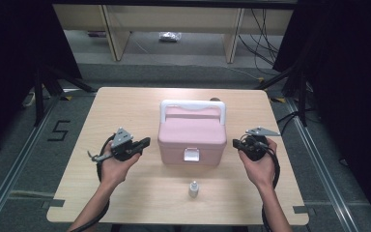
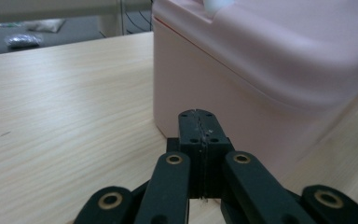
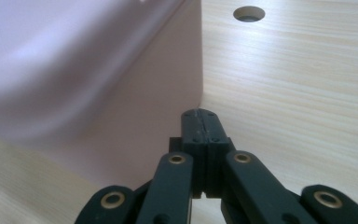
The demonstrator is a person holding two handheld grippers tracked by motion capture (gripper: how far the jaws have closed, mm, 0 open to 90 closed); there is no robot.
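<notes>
A pale wooden desk seen from above, with a pink box standing upright near its middle. The box has a white carry handle folded over its closed lid and a white latch on the side facing the person. A small white bottle stands on the desk in front of the box, well apart from it and nearer the person.

A person's 2 forearms come in from the bottom edge. The left hand-held gripper sits just beside the box's left side, pointing toward it, its jaws pressed together with nothing between them. The right hand-held gripper sits just beside the box's right side, also pointing inward, jaws likewise pressed together on nothing.

In the left gripper view the closed tips are near the box's lower wall. In the right gripper view a round hole shows in the desk beyond the box's corner.
</notes>
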